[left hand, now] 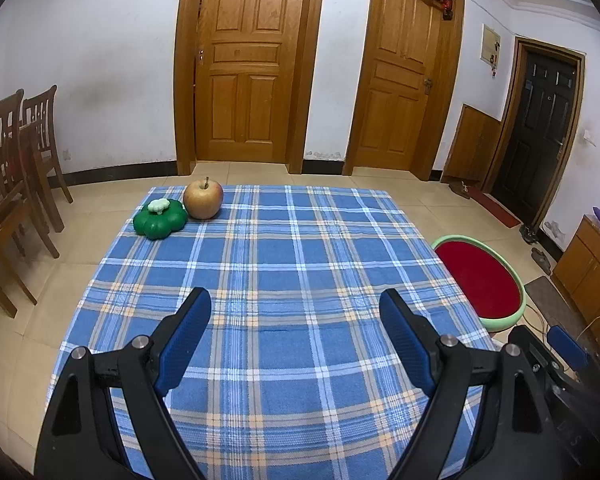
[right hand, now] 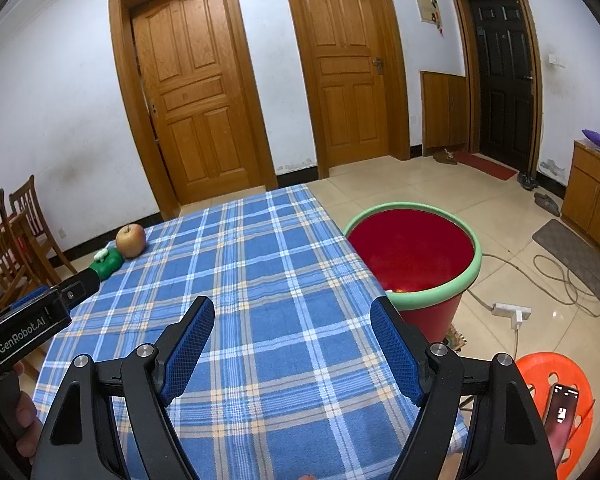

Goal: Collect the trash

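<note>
An apple (left hand: 203, 199) and a green flower-shaped toy with a pale knob (left hand: 160, 218) sit at the far left corner of the table with the blue plaid cloth (left hand: 284, 264). Both also show in the right wrist view, the apple (right hand: 131, 240) beside the green toy (right hand: 107, 263). A red bin with a green rim (right hand: 414, 258) stands on the floor off the table's right edge; something small lies at its bottom. My left gripper (left hand: 296, 308) hovers open over the near cloth, nothing between its fingers. My right gripper (right hand: 292, 316) is open and empty too, near the right edge.
Wooden chairs (left hand: 12, 184) stand left of the table. An orange stool (right hand: 560, 404) with a phone on it is at the near right. Cables and a power strip (right hand: 510, 310) lie on the tile floor. Wooden doors line the far wall; a cabinet (right hand: 596, 196) stands right.
</note>
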The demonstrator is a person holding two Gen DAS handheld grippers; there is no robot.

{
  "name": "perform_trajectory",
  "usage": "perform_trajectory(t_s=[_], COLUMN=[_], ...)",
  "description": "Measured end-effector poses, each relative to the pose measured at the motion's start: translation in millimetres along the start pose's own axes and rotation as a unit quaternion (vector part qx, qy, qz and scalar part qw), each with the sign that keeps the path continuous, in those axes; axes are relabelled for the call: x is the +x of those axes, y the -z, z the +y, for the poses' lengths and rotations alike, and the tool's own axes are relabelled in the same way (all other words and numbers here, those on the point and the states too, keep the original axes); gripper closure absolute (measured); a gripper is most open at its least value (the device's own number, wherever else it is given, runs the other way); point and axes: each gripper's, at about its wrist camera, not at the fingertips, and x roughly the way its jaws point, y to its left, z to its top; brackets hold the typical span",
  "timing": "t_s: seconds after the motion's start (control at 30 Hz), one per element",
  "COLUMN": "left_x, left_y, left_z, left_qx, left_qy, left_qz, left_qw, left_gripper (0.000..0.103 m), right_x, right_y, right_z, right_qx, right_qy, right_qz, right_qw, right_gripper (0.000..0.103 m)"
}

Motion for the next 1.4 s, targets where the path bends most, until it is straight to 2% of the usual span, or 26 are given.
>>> perform_trajectory(t_s=[1.4], left_x=[1.0], left_y=[-2.1], left_z=[0.9], left_qx=[0.000], left_qy=[0.000], left_qz=[0.002], left_qw=[1.0000], left_gripper=[0.018], right_x=[0.3], right_y=[2.4], right_z=[-0.2], right_qx=[0.001], right_qy=[0.000], right_qz=[0.002], right_qw=[1.000], right_gripper=[0.022])
